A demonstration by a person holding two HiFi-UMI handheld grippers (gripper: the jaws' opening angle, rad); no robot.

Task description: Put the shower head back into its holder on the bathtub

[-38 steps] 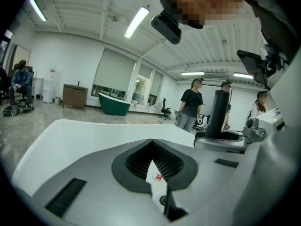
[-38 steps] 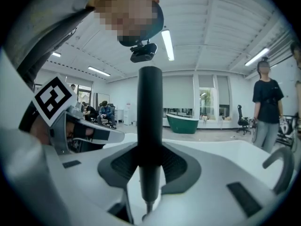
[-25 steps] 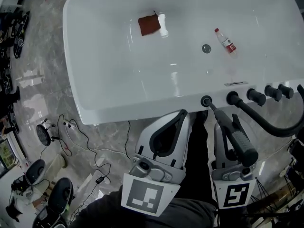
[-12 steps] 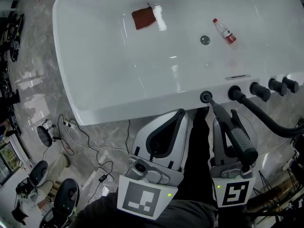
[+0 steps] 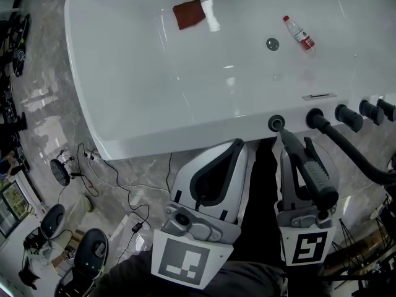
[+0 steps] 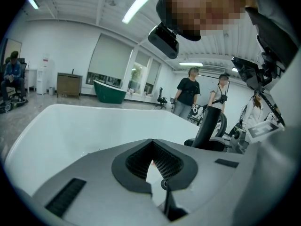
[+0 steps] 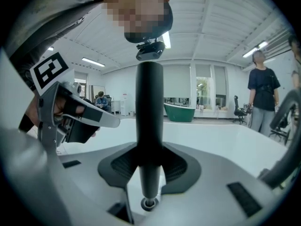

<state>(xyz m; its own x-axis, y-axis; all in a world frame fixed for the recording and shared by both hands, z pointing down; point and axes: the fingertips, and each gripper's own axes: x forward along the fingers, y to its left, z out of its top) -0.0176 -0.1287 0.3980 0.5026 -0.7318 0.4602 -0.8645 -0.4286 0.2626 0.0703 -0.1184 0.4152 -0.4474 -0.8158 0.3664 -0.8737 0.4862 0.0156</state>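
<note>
At the near rim of the bathtub (image 5: 185, 132): round holder (image 5: 275, 123), left of a row of black knobs (image 5: 349, 117).
Shower head (image 5: 312, 175): black, slanted, narrow end at the holder's opening; how deep it sits can't be told.
Right hand-held gripper (image 5: 298, 150): clamped on the shower head's handle, jaws either side of it.
Left hand-held gripper (image 5: 238, 147): jaws together, nothing between them, just off the rim, left of the holder.
Hose (image 5: 359, 163): black, curves from the fitting beside the holder off to the right.
Inside tub: brown cloth (image 5: 189, 14), plastic bottle (image 5: 299, 34), drain (image 5: 272, 43), well apart from the holder.
</note>
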